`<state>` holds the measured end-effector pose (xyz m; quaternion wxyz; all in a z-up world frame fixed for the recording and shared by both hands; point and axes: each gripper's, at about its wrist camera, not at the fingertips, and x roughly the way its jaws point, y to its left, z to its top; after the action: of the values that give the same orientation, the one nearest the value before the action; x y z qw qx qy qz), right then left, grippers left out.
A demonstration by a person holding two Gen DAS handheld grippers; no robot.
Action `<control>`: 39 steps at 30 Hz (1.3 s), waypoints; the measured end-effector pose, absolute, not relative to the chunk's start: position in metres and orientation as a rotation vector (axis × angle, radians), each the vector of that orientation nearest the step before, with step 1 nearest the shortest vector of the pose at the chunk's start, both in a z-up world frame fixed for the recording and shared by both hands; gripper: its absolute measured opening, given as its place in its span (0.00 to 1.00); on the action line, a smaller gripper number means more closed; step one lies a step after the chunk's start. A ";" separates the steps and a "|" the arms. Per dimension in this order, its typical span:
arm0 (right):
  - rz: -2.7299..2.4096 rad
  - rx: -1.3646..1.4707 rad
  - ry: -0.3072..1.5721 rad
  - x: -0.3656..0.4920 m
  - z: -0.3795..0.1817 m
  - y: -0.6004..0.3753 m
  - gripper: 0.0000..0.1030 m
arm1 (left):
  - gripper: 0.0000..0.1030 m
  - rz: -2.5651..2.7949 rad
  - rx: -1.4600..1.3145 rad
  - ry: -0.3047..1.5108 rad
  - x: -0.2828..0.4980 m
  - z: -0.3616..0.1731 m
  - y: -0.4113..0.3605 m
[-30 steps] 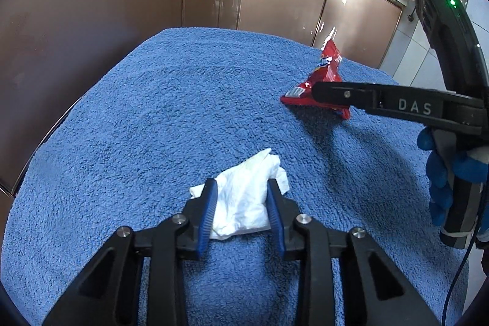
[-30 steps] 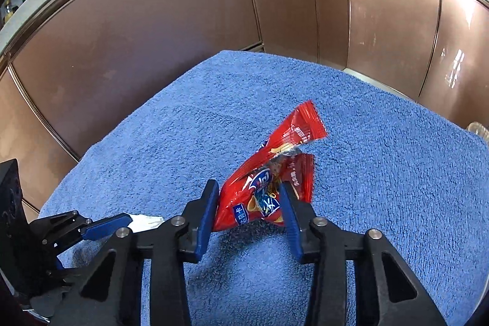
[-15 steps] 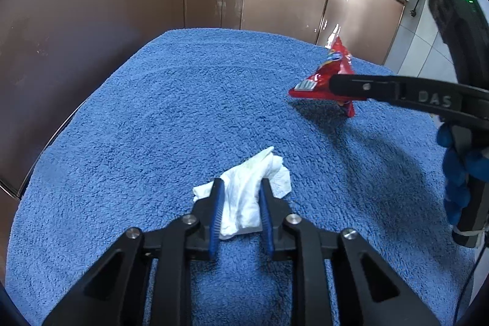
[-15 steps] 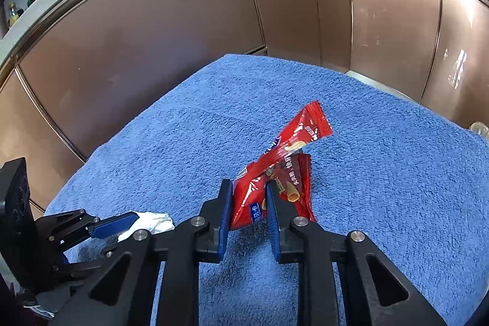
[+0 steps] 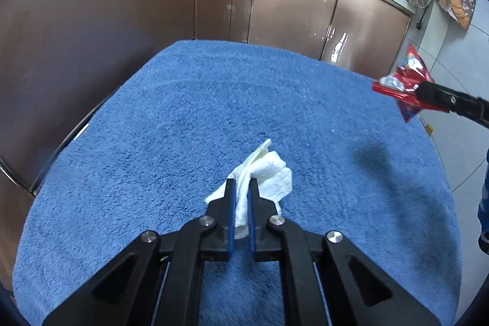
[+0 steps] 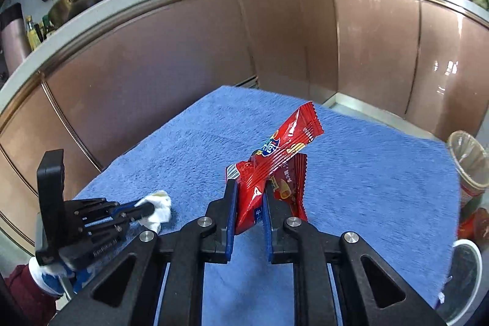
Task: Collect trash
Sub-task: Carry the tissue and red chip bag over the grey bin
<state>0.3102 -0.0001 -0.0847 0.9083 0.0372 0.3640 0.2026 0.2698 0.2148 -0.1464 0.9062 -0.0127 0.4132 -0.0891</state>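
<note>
Each view is taken from just behind its own gripper, angled steeply down along the fingers. From the left gripper [image 5: 240, 191], the blue towel [image 5: 189, 124] is seen close ahead, with cabinets [image 5: 293, 14] beyond. From the right gripper [image 6: 248, 188], the same towel [image 6: 366, 173] and cabinets [image 6: 171, 72] are shared, though edges are probably stretched by the lens

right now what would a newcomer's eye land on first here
The red snack wrapper, pinched in the right gripper whose jaws are closing on it, held above the blue towel. Next, the crumpled white tissue clamped in the left gripper, low on the towel's near part.
</note>
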 end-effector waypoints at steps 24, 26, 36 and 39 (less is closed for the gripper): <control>0.042 0.280 0.689 0.212 -0.093 -0.265 0.14 | 0.06 -0.522 0.135 0.833 0.251 -0.061 -0.032; 0.002 0.308 0.707 0.207 -0.108 -0.292 0.14 | 0.06 -0.567 0.157 0.848 0.256 -0.062 -0.072; -0.140 0.423 0.805 0.207 -0.190 -0.386 0.14 | 0.06 -0.701 0.258 0.934 0.281 -0.098 -0.243; -0.164 0.455 0.830 0.213 -0.212 -0.406 0.14 | 0.06 -0.696 0.269 0.970 0.295 -0.118 -0.278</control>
<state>0.2132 -0.4064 -0.2124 0.8868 0.2189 0.3992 -0.0787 0.2953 -0.2781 -0.1176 0.8185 0.1262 0.4553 -0.3268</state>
